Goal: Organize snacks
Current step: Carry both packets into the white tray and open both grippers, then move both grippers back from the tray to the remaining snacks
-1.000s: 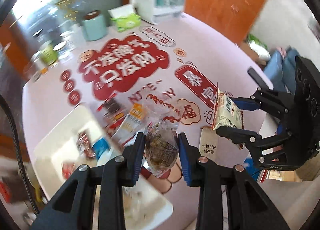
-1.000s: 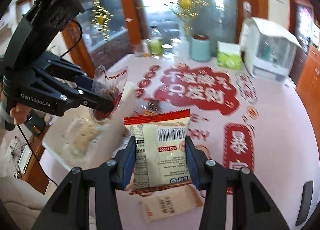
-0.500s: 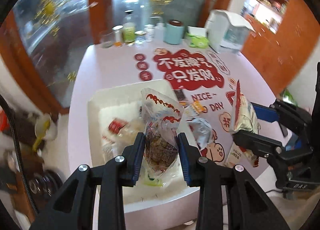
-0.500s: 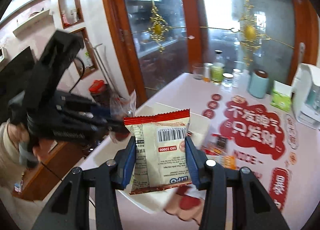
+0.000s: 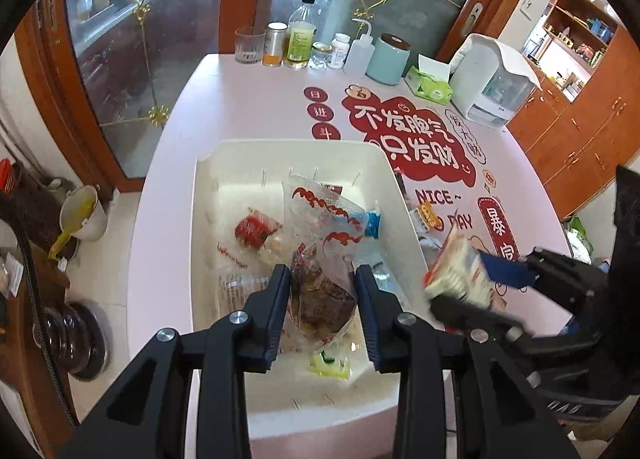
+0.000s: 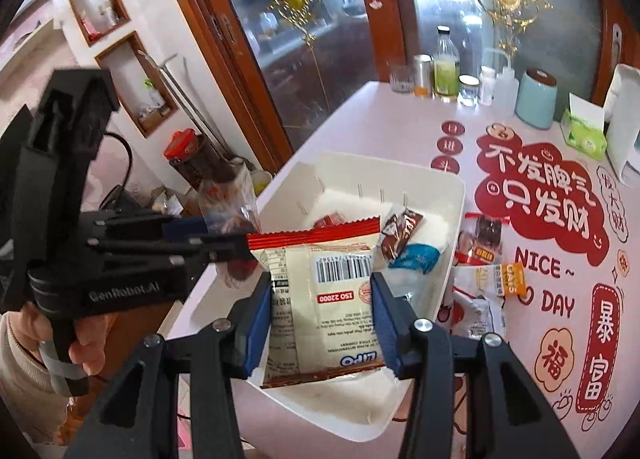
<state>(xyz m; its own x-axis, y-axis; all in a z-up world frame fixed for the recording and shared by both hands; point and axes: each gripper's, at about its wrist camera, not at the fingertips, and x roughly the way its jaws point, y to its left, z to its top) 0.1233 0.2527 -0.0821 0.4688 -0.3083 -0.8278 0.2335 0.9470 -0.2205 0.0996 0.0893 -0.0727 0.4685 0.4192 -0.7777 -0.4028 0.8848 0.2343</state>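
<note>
Left hand-held gripper point(image 5: 322, 299) pinches a clear snack bag point(image 5: 320, 259) above the white bin point(image 5: 208, 219) at the surface's near-left corner. Right hand-held gripper point(image 6: 320, 315) pinches a cream wafer packet point(image 6: 320, 299) over it. Both appear light, crinkly, slippery; mid-body grip advisable.

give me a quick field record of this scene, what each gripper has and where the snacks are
left gripper: shut on clear bag of dark snacks, above the bin
right gripper: shut on cream packet with red top edge, barcode side facing the camera, over the bin's near end
white bin: on the pink table, holds several wrapped snacks, including a red-labelled pack
loose snacks: orange packet and others on the table right of the bin
far table edge: bottles, glass, teal canister, tissue box
</note>
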